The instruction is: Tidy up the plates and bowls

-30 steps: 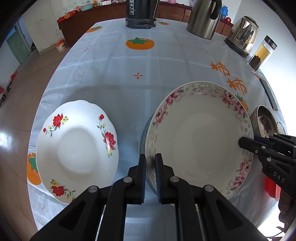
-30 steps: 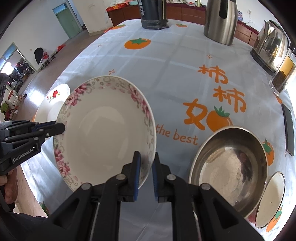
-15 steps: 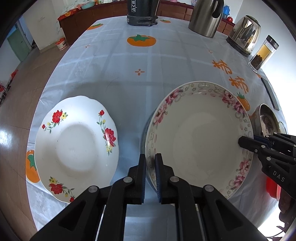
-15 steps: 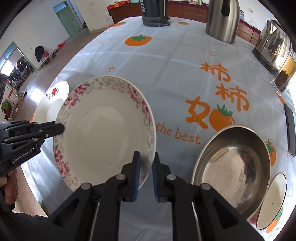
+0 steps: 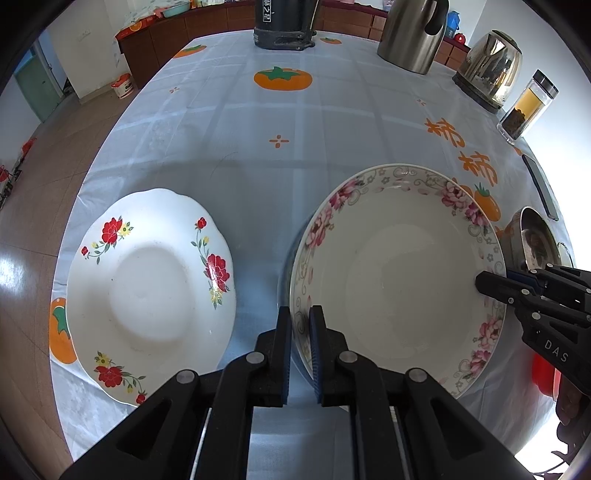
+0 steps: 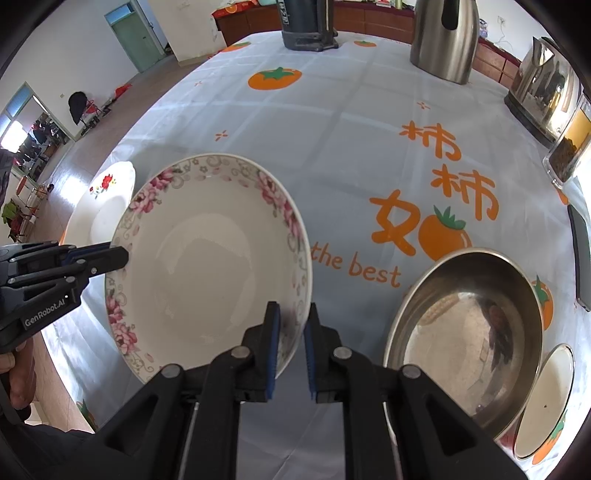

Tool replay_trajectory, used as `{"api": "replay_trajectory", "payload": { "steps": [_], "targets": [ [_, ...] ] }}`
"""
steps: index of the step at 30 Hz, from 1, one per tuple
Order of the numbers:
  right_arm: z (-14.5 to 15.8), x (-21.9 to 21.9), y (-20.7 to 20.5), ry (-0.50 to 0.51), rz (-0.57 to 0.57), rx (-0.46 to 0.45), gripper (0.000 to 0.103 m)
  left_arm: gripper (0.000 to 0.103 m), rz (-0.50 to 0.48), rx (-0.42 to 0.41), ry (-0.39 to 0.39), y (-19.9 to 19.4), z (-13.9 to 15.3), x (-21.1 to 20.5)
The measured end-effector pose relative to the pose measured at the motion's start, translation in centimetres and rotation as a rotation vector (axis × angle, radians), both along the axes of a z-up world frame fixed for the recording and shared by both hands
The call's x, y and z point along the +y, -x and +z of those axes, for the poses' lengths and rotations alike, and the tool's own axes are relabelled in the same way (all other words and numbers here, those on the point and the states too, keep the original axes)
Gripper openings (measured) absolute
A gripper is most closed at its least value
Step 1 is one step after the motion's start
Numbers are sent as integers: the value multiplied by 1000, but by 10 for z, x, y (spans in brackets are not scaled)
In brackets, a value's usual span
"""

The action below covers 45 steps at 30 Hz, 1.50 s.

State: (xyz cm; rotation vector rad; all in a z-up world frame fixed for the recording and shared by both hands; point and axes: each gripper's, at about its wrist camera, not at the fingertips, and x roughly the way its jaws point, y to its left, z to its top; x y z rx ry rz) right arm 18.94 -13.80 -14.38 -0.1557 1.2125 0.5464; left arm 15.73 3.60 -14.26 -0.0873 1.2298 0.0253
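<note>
A large bowl with a pink floral rim (image 5: 399,273) is held above the table by both grippers. My left gripper (image 5: 300,317) is shut on its left rim. My right gripper (image 6: 291,317) is shut on its right rim and shows in the left wrist view (image 5: 491,286). The bowl also shows in the right wrist view (image 6: 210,258), with the left gripper (image 6: 118,256) on its far rim. A white plate with red flowers (image 5: 147,291) lies on the table to the left of the bowl; its edge shows in the right wrist view (image 6: 107,195).
A steel bowl (image 6: 469,332) sits to the right, with a small persimmon dish (image 6: 543,398) beyond it. At the far edge stand a dark appliance (image 5: 284,26), a steel kettle (image 5: 413,33), an electric kettle (image 5: 491,70) and a glass jar (image 5: 524,107). A phone (image 5: 541,188) lies at right.
Both grippers have carried the floral bowl slightly further over the table; the red-flower plate and the steel bowl sit lower in the views. The grip has not changed.
</note>
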Motion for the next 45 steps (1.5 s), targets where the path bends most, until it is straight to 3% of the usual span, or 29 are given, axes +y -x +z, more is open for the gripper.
{"api": "replay_trajectory", "payload": {
  "steps": [41, 45],
  "targets": [
    [-9, 0, -4, 8, 7, 8, 14, 10, 15, -18, 1, 0, -4, 1],
    [-10, 4, -1, 36, 25, -11, 15, 10, 24, -25, -27, 1, -4, 2]
  ]
}}
